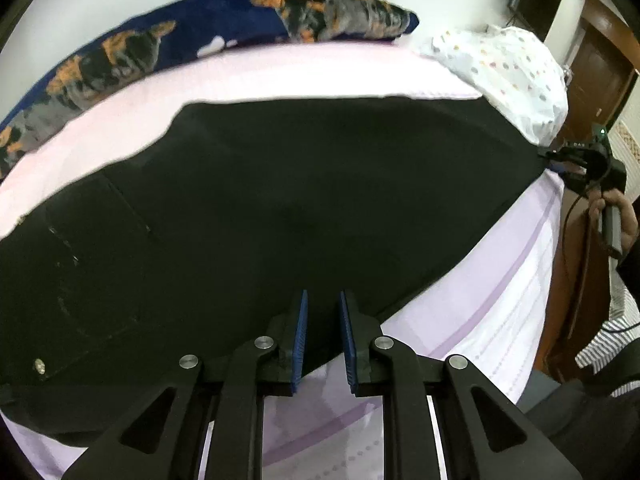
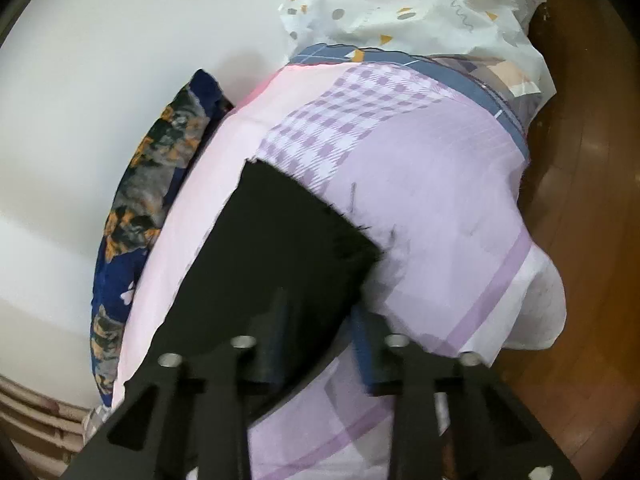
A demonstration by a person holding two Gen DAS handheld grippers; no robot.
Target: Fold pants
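Reaching in from 6 o'clock of the left wrist view, the left gripper (image 1: pixel 323 340) holds its blue-padded fingers (image 1: pixel 301 336) spread apart, with a gap between them; they hover over the near edge of the black pants (image 1: pixel 280 200) and nothing is pinched. The pants lie flat across the lilac bedsheet (image 1: pixel 500 300), filling the middle of that view from 9 o'clock to 3 o'clock; a small metal button (image 1: pixel 39 365) shows near 8 o'clock. At 3 o'clock the right gripper (image 1: pixel 560 160) meets the far corner of the pants, with the person's right hand (image 1: pixel 616 216) on its handle.

From the right wrist view, the right gripper (image 2: pixel 320 332) rises from 6 o'clock, its jaws apart; the frayed hem of a pant leg (image 2: pixel 280 248) lies over its left finger, and motion blur hides whether the cloth is actually clamped. Farther off, toward 12 o'clock, the sheet shows a checked lilac patch (image 2: pixel 340 120). Beyond it sits a white patterned pillow (image 2: pixel 420 4) at 1 o'clock, and a navy and orange floral blanket (image 2: pixel 144 200) runs along the white wall (image 2: pixel 100 80) at 9 o'clock.
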